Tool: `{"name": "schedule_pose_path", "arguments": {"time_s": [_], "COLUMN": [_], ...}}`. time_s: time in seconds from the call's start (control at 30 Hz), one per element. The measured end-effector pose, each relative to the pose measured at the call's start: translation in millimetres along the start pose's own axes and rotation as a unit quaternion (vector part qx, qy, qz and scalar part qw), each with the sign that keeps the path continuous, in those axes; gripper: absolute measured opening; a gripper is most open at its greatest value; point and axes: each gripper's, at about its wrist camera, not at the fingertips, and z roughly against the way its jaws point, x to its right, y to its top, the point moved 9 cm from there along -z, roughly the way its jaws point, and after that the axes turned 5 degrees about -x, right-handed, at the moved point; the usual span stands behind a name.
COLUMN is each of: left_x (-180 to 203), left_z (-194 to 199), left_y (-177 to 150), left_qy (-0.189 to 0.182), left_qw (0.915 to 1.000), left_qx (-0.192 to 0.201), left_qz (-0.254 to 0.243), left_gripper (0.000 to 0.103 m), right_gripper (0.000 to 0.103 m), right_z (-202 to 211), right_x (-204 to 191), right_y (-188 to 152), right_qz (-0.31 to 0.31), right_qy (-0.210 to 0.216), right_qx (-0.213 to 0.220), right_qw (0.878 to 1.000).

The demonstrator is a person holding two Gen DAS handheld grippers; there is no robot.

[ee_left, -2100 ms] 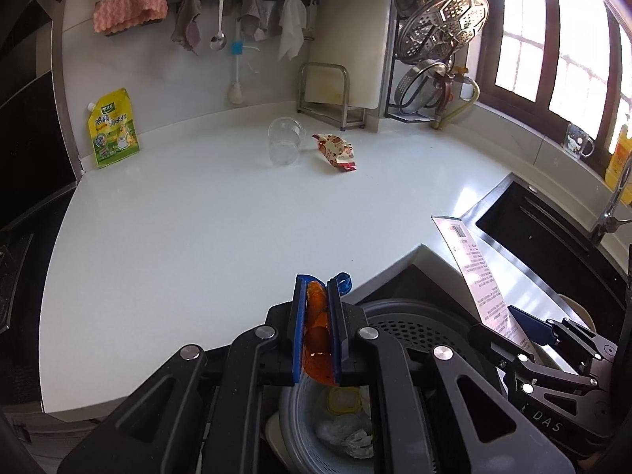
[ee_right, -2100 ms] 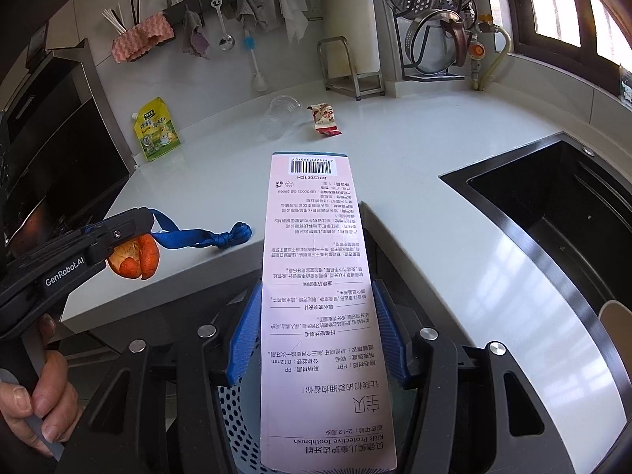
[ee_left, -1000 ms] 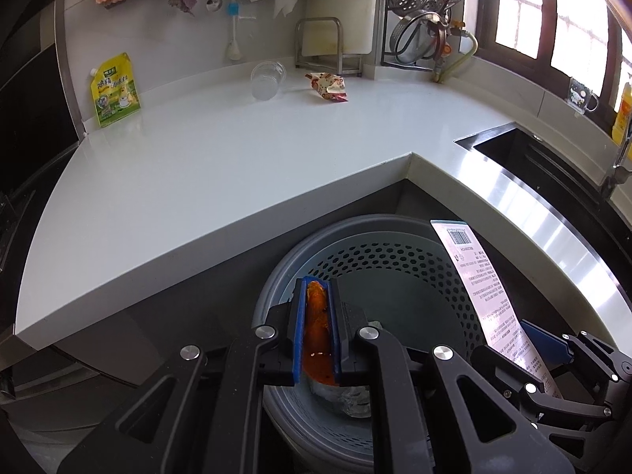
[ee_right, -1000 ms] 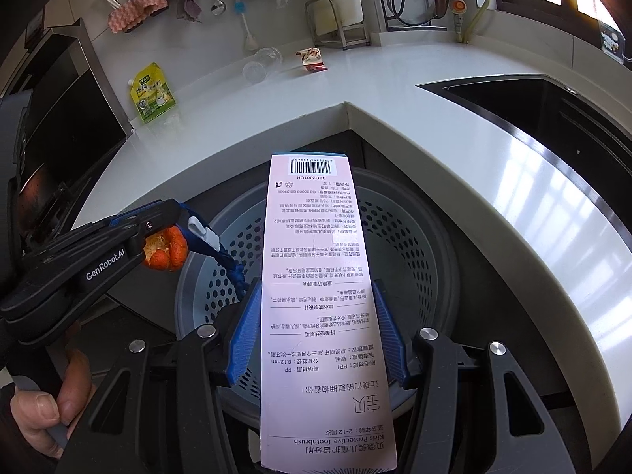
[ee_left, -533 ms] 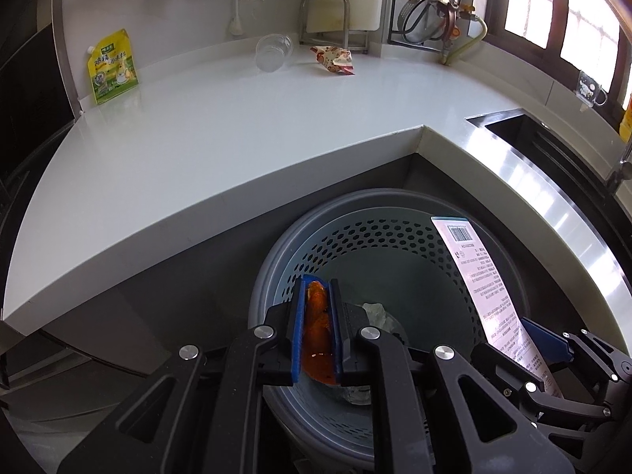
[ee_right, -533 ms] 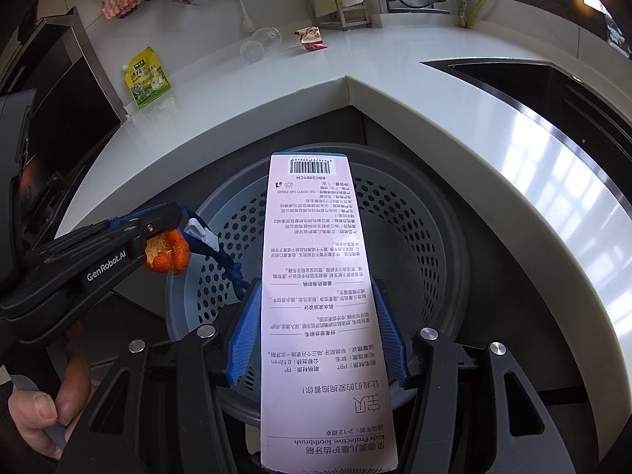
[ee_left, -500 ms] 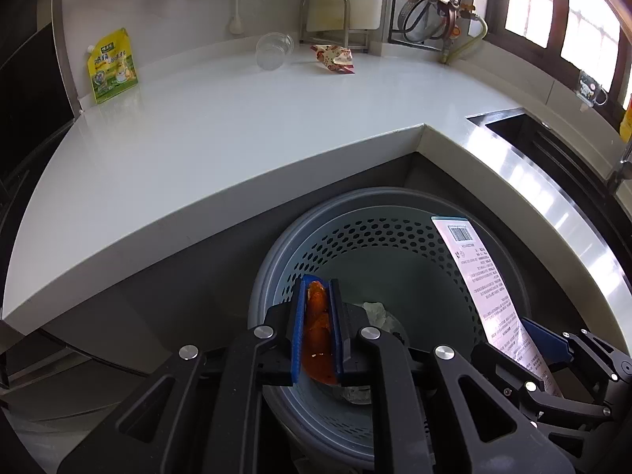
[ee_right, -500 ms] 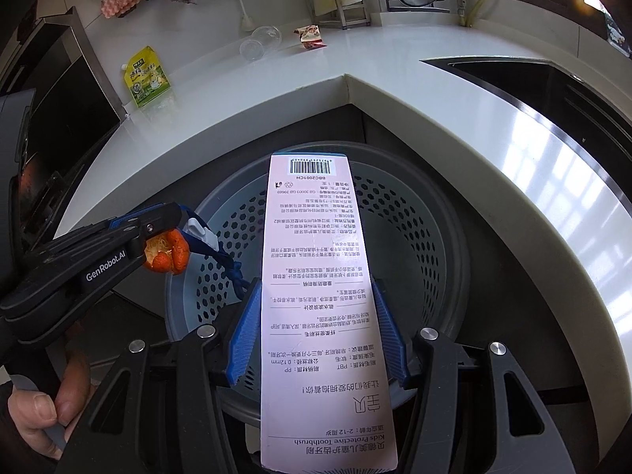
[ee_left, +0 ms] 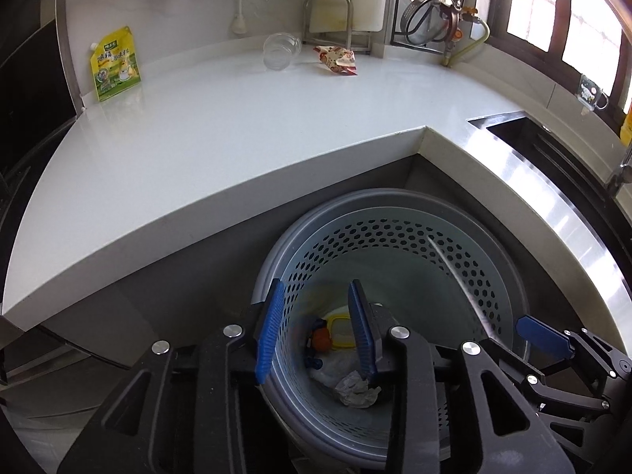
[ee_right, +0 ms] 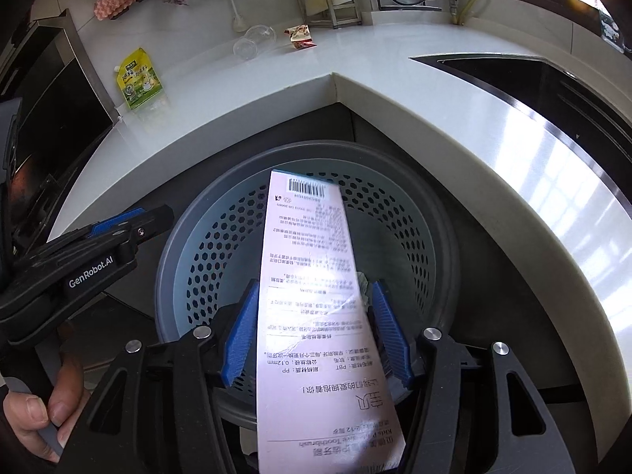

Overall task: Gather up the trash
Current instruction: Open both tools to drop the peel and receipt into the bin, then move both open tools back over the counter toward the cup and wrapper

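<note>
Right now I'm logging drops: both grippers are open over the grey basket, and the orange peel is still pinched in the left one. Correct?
Not quite. The left gripper is open and holds nothing; the orange peel lies at the bottom of the grey basket, as the left wrist view shows. The rest stands: the right gripper is open too, the pink toothbrush package loose between its fingers.

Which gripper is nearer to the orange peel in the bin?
Left. The left gripper hangs open directly above the orange peel in the bin; the right gripper is farther to the side.
</note>
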Motion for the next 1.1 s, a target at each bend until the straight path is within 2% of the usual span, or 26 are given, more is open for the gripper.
{"name": "schedule_pose_path", "arguments": {"time_s": [0.1, 0.37, 0.57, 0.73, 0.83, 0.93, 1.1], "left_x": [-1, -2, -6, -11, -15, -18, -20], "left_z": [1, 1, 4, 7, 11, 14, 18], "left_y": [1, 0, 2, 3, 5, 7, 8], "left_qy": [0.002, 0.004, 0.013, 0.026, 0.037, 0.042, 0.033], "left_qw": [1.0000, 1.0000, 0.9999, 0.9995, 0.9989, 0.9985, 0.9987], "left_qx": [0.003, 0.002, 0.011, 0.019, 0.028, 0.034, 0.037], "left_qz": [0.001, 0.001, 0.002, 0.003, 0.008, 0.011, 0.014], "left_gripper": [0.043, 0.044, 0.052, 0.068, 0.086, 0.092, 0.097], "right_gripper": [0.061, 0.061, 0.063, 0.063, 0.064, 0.066, 0.069], "right_z": [2, 2, 4, 4, 5, 6, 6], "right_x": [2, 3, 7, 9, 8, 8, 9], "right_y": [1, 1, 1, 0, 0, 0, 2], "right_qz": [-0.002, -0.003, -0.009, -0.011, -0.010, -0.010, -0.012], "right_qy": [-0.002, -0.001, -0.001, -0.002, -0.002, -0.002, -0.003], "right_qx": [0.003, 0.006, 0.011, 0.010, 0.011, 0.015, 0.021], "right_qw": [1.000, 1.000, 1.000, 1.000, 1.000, 1.000, 1.000]}}
